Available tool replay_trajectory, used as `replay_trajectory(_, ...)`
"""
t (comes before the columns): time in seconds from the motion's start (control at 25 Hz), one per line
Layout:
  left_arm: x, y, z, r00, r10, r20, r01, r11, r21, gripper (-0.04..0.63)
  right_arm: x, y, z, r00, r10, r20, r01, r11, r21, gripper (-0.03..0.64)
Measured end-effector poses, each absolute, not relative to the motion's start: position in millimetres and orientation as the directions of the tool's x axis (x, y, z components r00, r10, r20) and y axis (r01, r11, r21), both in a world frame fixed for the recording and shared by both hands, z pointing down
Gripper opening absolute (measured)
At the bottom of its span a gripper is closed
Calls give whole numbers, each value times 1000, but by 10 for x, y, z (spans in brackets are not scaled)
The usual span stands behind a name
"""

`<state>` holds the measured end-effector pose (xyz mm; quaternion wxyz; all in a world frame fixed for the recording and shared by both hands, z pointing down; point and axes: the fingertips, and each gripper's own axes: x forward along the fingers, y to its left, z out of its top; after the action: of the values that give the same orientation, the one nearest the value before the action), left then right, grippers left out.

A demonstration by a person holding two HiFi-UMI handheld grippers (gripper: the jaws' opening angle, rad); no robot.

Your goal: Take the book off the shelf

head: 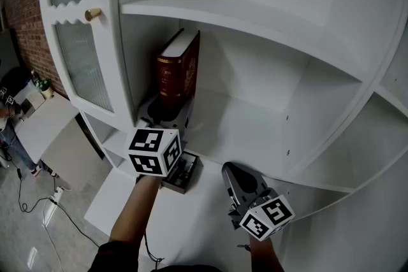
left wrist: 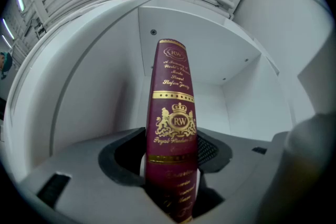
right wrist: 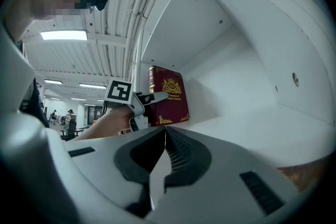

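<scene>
While left claw clamps book, right claw closed, empty

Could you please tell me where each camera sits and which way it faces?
Head view: on the person's head, steeply down at the shelf; left forearm, left gripper, right gripper show.
Left gripper view: on that gripper, looking along fingers shut on the book, towards the shelf's back.
Right gripper view: on that gripper, fingers shut, empty, facing the book.
All three share the book.
</scene>
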<state>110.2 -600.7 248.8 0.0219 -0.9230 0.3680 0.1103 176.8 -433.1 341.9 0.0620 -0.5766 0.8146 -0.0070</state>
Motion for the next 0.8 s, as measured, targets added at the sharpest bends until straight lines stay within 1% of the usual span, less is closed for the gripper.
replay_trajectory(0.56,1102,-5927,2481,717,-653,-245,-668,-743,26,250,1815,-4294,3398,-316,-944,-97,-941,325,-93,20)
replay_trajectory(0.8,1110,-5745,2412,728,-634,-261,-663,-748,-32,246,1792,-4239,3386,-326,-940,-99,-938,335,-94,20)
